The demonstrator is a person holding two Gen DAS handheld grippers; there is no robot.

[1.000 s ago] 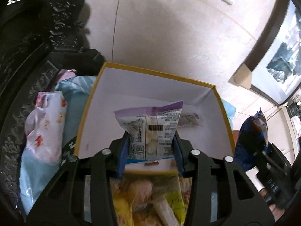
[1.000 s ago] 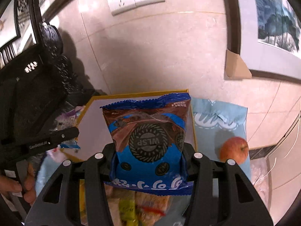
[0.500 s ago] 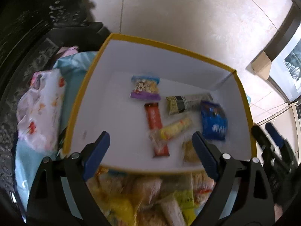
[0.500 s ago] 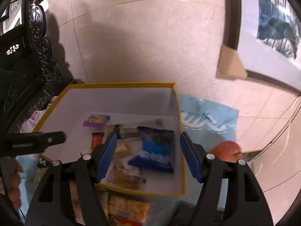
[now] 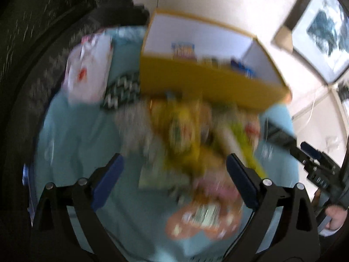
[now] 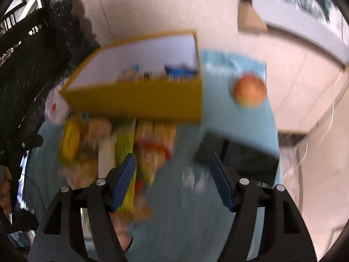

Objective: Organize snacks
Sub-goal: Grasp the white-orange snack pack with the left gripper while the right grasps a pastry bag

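The yellow box (image 5: 196, 83) with white inner walls stands at the far side of the light blue cloth (image 5: 82, 131). Several small snack packets lie inside it, among them a blue one (image 6: 181, 72). A blurred pile of yellow, green and orange snack packets (image 5: 185, 131) lies on the cloth in front of the box (image 6: 135, 100). My left gripper (image 5: 174, 157) hangs over this pile, its jaws opening wide with nothing gripped. My right gripper (image 6: 171, 155) is open above the right edge of the pile (image 6: 104, 144) and holds nothing.
A white floral packet (image 5: 87, 65) lies left of the box. An apple (image 6: 249, 89) sits on the cloth to the box's right, with a dark flat object (image 6: 240, 152) in front of it. Dark carved furniture (image 6: 32, 54) borders the left side. A wall stands behind.
Both grippers let their packets drop into the box, opened, and pulled back and down toward the pile in front of it. The purple and blue packets now lie in the box.
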